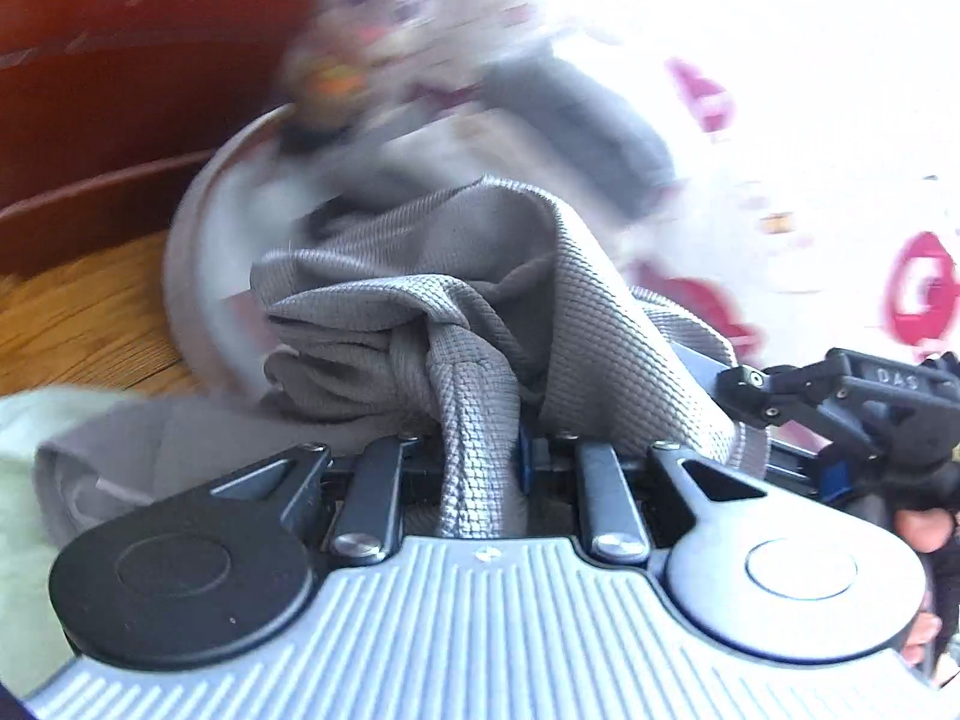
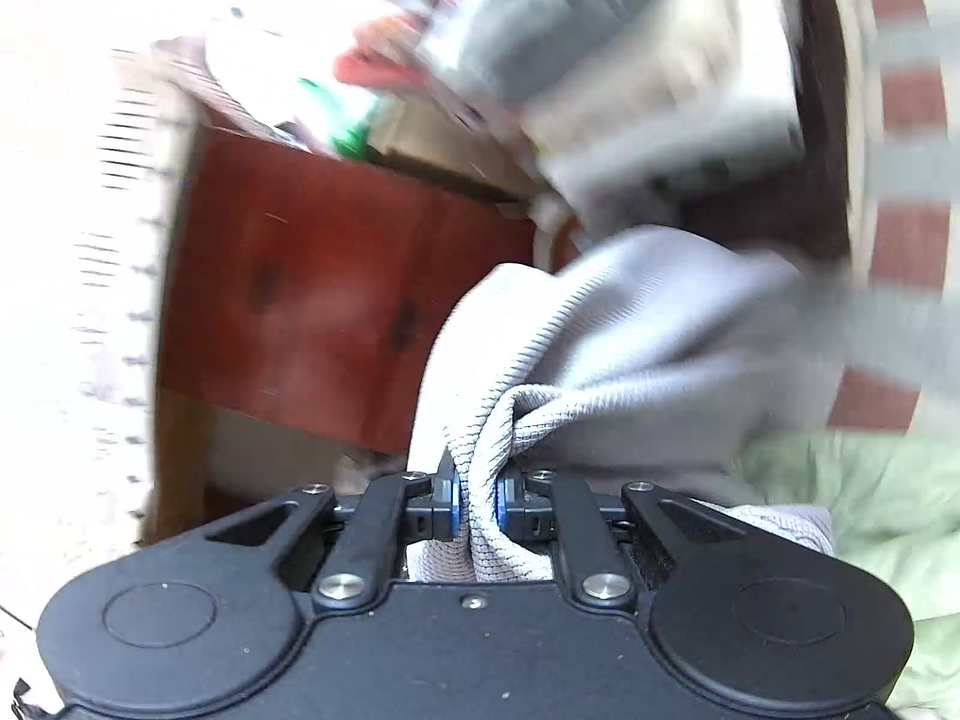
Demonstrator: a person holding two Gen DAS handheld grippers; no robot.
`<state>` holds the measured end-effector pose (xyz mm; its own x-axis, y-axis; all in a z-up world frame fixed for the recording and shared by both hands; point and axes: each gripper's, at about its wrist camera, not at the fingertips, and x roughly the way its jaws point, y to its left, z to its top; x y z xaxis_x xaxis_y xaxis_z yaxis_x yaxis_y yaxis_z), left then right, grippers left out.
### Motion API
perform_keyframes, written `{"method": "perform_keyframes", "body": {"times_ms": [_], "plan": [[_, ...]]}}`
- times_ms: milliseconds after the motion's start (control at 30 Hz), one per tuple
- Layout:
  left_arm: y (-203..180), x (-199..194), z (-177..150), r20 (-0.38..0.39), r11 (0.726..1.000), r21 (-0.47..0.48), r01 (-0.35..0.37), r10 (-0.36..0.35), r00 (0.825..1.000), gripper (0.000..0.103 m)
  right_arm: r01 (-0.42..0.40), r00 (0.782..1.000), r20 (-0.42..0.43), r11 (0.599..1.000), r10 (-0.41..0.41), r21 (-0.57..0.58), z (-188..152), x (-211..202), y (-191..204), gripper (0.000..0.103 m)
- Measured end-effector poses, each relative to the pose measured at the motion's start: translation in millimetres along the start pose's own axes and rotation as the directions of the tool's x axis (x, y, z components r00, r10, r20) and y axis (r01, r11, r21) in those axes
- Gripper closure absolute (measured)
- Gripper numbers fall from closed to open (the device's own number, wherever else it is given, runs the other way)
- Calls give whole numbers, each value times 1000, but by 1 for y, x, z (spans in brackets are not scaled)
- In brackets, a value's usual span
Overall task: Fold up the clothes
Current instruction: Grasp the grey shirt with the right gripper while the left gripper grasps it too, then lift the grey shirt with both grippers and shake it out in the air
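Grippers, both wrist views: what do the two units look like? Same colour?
No. The left gripper has a ribbed silver-grey body with one black and one grey round cap. The right gripper is all black, with matching round caps. Both have dark linkage bars, silver screws and blue-edged pads. No cables or sleeves show.

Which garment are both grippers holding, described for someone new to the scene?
Over the pale green bedding, find the grey textured-knit garment. It is bunched into the left gripper and right gripper; unlike the flat green fabric, it is grey and waffle-textured.
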<state>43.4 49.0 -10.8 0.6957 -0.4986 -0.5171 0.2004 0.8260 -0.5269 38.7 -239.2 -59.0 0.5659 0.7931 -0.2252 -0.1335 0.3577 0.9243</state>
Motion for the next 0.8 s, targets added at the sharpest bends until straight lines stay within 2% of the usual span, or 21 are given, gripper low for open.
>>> {"method": "perform_keyframes", "body": {"times_ms": [100,200,300,367,467,600,667,700,733,767,800], "plan": [[-56,-2,3,0,993,83,78,-79,997,86,6,995,97,997,1,-77,-2,-55,31,90],[-114,4,0,-36,977,188,101,-96,995,86,57,986,163,987,-32,-149,-8,-103,52,90],[-151,12,-10,-74,965,217,146,-133,988,86,92,977,205,985,-61,-145,-16,-143,57,90],[-159,15,-18,-104,964,189,185,-168,980,87,126,967,239,983,-91,-135,-23,-167,59,90],[-181,21,-26,-154,950,186,252,-225,962,87,215,942,290,967,-169,-135,-38,-195,62,90],[-220,26,-31,-196,919,240,312,-269,943,88,344,900,335,926,-279,-153,-48,-223,70,90],[-230,32,-32,-207,904,263,337,-288,935,87,428,871,370,870,-324,-245,-43,-227,74,90],[-229,40,-32,-217,900,268,344,-292,932,87,483,848,391,827,-359,-289,-40,-227,74,90],[-226,52,-31,-231,897,273,346,-288,929,87,597,785,424,733,-451,-327,-35,-221,66,90],[-219,70,-30,-251,903,271,332,-267,930,87,698,710,462,621,-532,-357,-30,-214,57,90],[-209,91,-30,-271,916,260,306,-235,933,87,781,624,498,498,-602,-376,-25,-207,46,90]]}}
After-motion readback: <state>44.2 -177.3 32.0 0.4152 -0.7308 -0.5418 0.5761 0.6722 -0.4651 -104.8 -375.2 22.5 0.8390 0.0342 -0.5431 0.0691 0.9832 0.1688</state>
